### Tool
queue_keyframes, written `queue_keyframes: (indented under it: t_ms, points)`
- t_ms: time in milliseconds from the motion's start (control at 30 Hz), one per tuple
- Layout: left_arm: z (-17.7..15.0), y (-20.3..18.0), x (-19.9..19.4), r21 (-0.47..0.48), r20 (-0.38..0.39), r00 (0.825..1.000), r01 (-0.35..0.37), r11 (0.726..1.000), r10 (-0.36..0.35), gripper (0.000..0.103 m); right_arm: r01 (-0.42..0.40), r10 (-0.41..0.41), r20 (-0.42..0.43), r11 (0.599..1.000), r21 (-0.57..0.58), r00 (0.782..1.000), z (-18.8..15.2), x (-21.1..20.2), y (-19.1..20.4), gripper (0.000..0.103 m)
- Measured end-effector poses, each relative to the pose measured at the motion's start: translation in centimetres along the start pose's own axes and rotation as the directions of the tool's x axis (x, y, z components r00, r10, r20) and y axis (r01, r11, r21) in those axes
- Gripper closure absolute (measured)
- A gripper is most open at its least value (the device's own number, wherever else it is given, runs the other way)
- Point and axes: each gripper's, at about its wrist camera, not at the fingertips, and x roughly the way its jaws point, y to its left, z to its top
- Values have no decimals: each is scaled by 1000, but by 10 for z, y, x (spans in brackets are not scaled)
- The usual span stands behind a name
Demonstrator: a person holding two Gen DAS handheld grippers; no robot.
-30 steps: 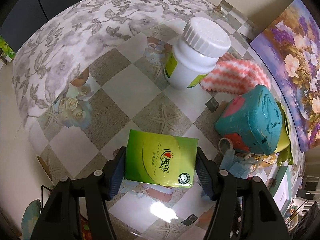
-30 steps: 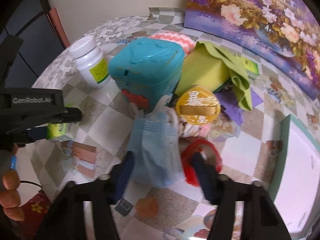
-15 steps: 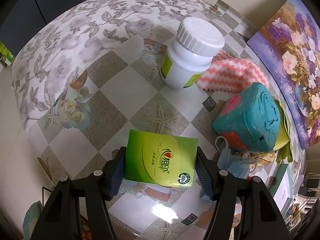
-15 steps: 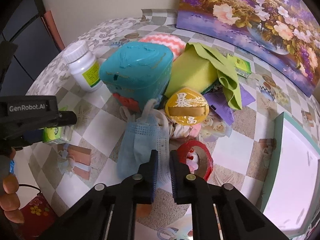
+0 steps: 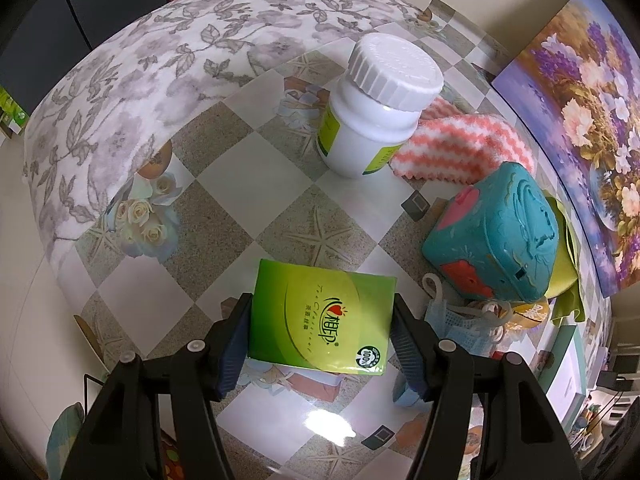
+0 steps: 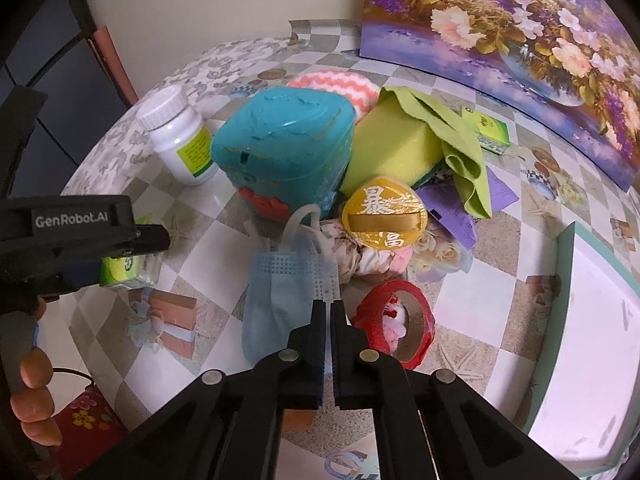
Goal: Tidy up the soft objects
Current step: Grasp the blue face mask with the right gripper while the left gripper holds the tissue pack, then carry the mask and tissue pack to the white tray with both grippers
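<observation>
My left gripper [image 5: 322, 320] is shut on a green tissue pack [image 5: 320, 322] and holds it over the checkered table; the pack also shows in the right wrist view [image 6: 128, 268]. My right gripper [image 6: 330, 308] is shut on the near edge of a blue face mask [image 6: 280, 300], which lies on the table in front of a teal box [image 6: 284, 148]. A pink-and-white striped cloth [image 5: 456, 148] lies behind a white bottle [image 5: 376, 104]. A yellow-green sponge [image 6: 396, 148] with a green cloth [image 6: 460, 148] draped on it sits right of the teal box.
A red tape roll [image 6: 396, 320], a gold round lid [image 6: 384, 216] and purple paper [image 6: 452, 208] crowd the middle. A flower painting [image 6: 520, 28] leans on the wall at the back. A white tray with a teal rim [image 6: 568, 300] is at the right.
My right gripper has closed from wide open onto the mask's edge. My left gripper keeps hold of the tissue pack and has drifted slightly.
</observation>
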Motion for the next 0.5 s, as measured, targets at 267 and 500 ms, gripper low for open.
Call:
queue_keyframes:
  t_ms: [267, 500]
  points:
    - [0, 1, 2, -11, -3, 1000, -13, 1000, 13, 36, -19, 20, 28, 999, -30, 999, 2, -2, 14, 52]
    - [2, 12, 3, -38, -7, 1000, -22, 999, 22, 36, 24, -22, 13, 995, -100, 1000, 0, 8, 32, 48]
